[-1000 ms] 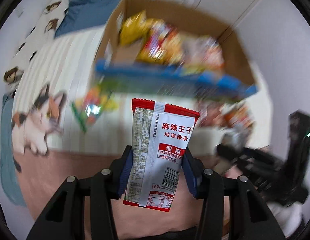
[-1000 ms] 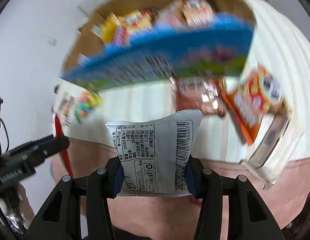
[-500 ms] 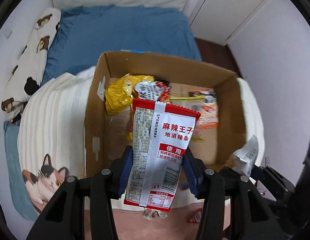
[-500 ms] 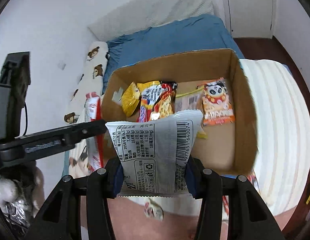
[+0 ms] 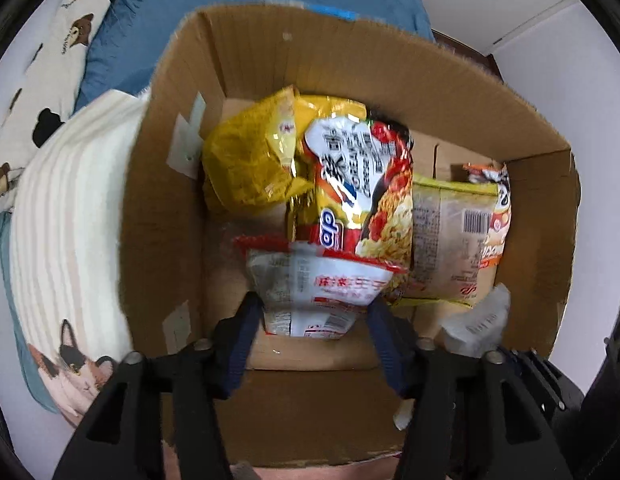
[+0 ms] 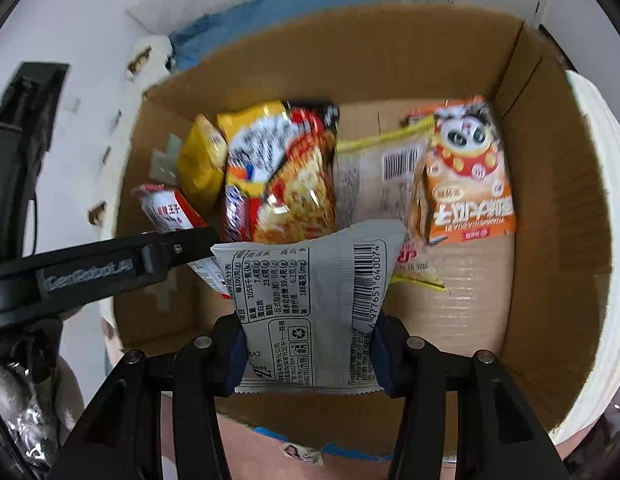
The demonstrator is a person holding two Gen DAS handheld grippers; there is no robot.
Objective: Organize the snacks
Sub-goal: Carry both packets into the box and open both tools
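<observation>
Snacks fill the cardboard box [image 6: 557, 240], which sits on a striped blanket [image 5: 62, 216] on the bed. Inside lie a yellow bag [image 5: 246, 160], a noodle packet [image 5: 357, 184], a pale packet [image 6: 373, 176] and an orange panda packet [image 6: 465, 172]. The left claw [image 5: 313, 320] reaches down into the box with a red-and-white packet [image 5: 313, 292] between its fingers; blur makes it hard to tell whether the grip is firm. The right claw [image 6: 308, 356] is clamped on a grey packet [image 6: 310, 304] just over the box's near wall.
</observation>
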